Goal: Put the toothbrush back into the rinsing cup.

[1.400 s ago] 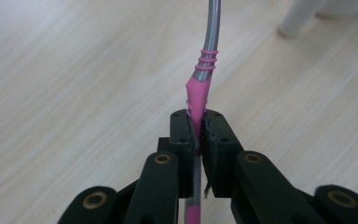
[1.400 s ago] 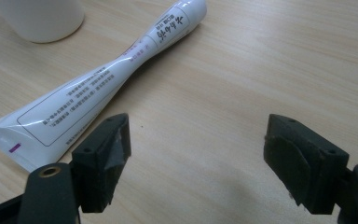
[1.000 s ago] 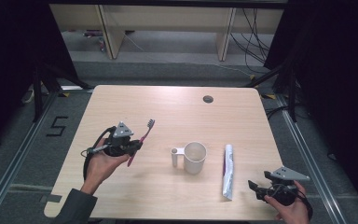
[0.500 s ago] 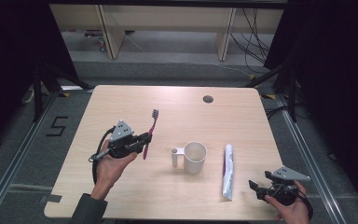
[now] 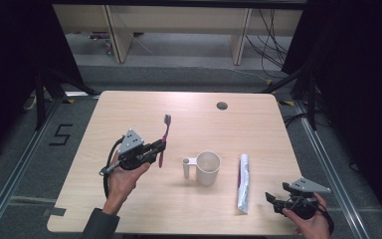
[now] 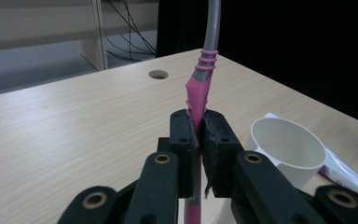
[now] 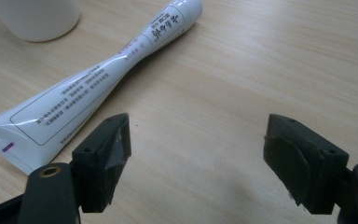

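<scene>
A pale wooden table (image 5: 129, 209) with rounded corners stands on grey carpet, dark curtains closing in at 9 and 3 o'clock of the high view; a floor marking shaped like a "5" (image 5: 61, 135) lies off the table's left edge. Behind the table, at 12 o'clock, light wooden furniture legs (image 5: 117, 34) rise from the floor amid loose black cables (image 5: 271, 30).

At about 8 o'clock on the tabletop, the left gripper (image 5: 155, 150), held in the person's left hand (image 5: 125, 175), has its jaws pressed together on the pink handle of a toothbrush (image 5: 164, 139), whose bristled head points toward 12 o'clock. In the left gripper view the toothbrush (image 6: 201, 88) stands nearly upright between the pads, its grey neck running out of the top edge.

Near the table's centre sits a cream mug (image 5: 206, 168), its handle toward 9 o'clock. Just to its right lies a white toothpaste tube (image 5: 243, 183), lengthwise from 12 to 6 o'clock. A round cable hole (image 5: 222, 105) pierces the tabletop near the far edge, at about 1 o'clock.

At 5 o'clock the right gripper (image 5: 273, 200), in the person's right hand (image 5: 309, 224), rests near the front edge with jaws spread wide and empty, the tube (image 7: 98, 79) lying just beyond its left jaw in the right gripper view.
</scene>
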Available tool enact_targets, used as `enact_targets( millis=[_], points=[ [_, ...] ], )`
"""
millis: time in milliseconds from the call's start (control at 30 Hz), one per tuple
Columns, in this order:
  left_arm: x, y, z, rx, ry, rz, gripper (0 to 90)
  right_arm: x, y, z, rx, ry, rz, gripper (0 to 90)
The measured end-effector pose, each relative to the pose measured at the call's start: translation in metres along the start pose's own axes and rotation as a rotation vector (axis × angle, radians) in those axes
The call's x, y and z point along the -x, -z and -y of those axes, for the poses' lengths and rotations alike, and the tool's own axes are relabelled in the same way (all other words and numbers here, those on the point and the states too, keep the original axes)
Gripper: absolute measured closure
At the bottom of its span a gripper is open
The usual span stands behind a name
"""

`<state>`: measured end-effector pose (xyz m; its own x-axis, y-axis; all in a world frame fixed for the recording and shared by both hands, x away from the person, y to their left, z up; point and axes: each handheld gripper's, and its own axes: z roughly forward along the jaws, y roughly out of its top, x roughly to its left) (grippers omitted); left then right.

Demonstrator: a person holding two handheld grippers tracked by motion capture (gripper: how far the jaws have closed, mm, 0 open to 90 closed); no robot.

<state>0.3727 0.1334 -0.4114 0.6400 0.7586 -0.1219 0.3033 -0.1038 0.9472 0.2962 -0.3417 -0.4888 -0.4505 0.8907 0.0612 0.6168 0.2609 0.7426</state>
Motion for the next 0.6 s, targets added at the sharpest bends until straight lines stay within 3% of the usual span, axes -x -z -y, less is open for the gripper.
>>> enact_targets(
  millis=[33,133,233,433,467,567,600],
  points=[
    [0.001,0.0,0.0,0.002,-0.001,0.007,82.7,0.002,0.0,0.0,0.013,0.026,0.002,24.0],
    [0.004,-0.002,-0.002,0.019,-0.011,0.009,82.7,0.002,0.0,0.0,0.017,0.032,0.004,24.0],
    [0.008,-0.004,-0.004,0.044,-0.004,0.016,82.7,0.0,0.001,0.0,0.005,-0.01,0.005,24.0],
    [0.016,-0.009,-0.009,0.068,-0.013,0.034,82.7,0.0,0.001,0.0,0.001,-0.009,-0.003,24.0],
    [0.018,-0.011,-0.01,0.073,-0.017,0.041,82.7,0.003,0.0,0.0,0.011,0.02,-0.001,24.0],
    [0.023,-0.014,-0.012,0.086,-0.016,0.051,82.7,0.001,0.0,0.0,0.004,0.001,0.002,24.0],
    [0.024,-0.015,-0.013,0.087,-0.017,0.051,82.7,0.003,-0.001,0.0,0.009,0.025,0.009,24.0]
  ],
)
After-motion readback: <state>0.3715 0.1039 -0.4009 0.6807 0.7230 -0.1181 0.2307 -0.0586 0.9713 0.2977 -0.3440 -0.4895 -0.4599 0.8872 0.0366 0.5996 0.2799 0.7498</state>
